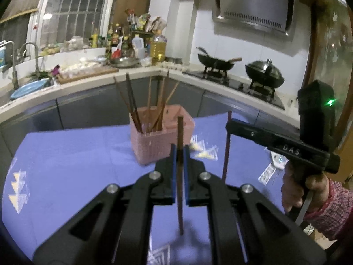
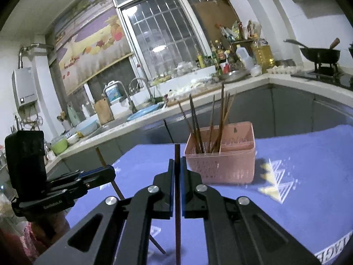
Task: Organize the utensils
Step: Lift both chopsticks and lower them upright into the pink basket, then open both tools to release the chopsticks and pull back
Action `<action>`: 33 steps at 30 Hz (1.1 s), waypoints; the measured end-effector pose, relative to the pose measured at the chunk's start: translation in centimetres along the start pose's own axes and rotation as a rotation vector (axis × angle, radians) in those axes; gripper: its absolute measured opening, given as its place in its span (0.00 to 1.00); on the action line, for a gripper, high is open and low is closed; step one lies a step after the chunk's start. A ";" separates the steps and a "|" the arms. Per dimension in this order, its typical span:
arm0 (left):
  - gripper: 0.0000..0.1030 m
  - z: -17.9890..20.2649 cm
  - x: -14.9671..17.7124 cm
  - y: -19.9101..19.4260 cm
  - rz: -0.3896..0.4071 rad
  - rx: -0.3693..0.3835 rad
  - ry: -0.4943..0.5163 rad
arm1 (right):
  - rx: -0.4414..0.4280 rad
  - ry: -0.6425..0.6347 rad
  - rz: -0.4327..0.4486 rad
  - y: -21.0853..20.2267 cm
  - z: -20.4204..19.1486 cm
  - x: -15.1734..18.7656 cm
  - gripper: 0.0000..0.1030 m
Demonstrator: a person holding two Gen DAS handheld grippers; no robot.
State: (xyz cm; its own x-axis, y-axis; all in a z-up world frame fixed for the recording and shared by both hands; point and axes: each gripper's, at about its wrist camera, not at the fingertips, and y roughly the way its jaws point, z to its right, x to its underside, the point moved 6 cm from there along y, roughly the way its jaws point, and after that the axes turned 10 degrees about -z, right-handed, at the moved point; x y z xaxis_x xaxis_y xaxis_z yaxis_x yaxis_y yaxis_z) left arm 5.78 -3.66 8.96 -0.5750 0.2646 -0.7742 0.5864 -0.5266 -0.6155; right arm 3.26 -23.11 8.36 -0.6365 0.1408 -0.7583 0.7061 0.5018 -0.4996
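We've got both grippers, left [image 1: 179,149] and right [image 2: 175,162], each clamped on a chopstick [image 1: 180,172]; imo keep 'em upright, drop into pink basket [image 1: 162,145] w/ the others.

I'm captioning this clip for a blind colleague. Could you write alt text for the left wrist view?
The left gripper is shut on an upright chopstick above a purple tablecloth. Ahead stands a pink basket holding more chopsticks; at right, the right gripper holds another chopstick.
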 end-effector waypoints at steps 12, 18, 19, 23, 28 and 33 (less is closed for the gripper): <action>0.05 -1.3 -17.2 0.6 0.235 -0.105 0.046 | 0.157 -0.040 0.289 1.6 1.0 -16.7 0.05; 0.05 -3.9 -18.0 7.0 0.150 -0.144 0.013 | 0.234 -0.069 0.275 7.7 3.1 -18.4 0.05; 0.05 -4.5 -17.5 8.5 0.119 -0.147 0.003 | 0.238 -0.068 0.260 8.5 3.5 -18.1 0.05; 0.05 -5.7 -15.3 12.0 0.042 -0.124 -0.023 | 0.248 -0.052 0.170 12.1 5.7 -16.1 0.05; 0.07 -6.4 -12.4 15.8 -0.067 -0.138 -0.044 | 0.209 -0.020 0.032 15.3 7.0 -12.5 0.05; 0.37 -6.8 -10.7 15.8 -0.095 -0.172 -0.076 | 0.152 0.006 -0.034 15.0 6.1 -10.8 0.23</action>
State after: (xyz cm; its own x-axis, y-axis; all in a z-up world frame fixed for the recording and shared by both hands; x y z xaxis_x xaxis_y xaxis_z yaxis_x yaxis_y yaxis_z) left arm 25.05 -9.33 6.57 -0.6701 0.2415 -0.7019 0.6123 -0.3545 -0.7066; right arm 22.61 -22.33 6.45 -0.6623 0.1309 -0.7377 0.7227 0.3716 -0.5828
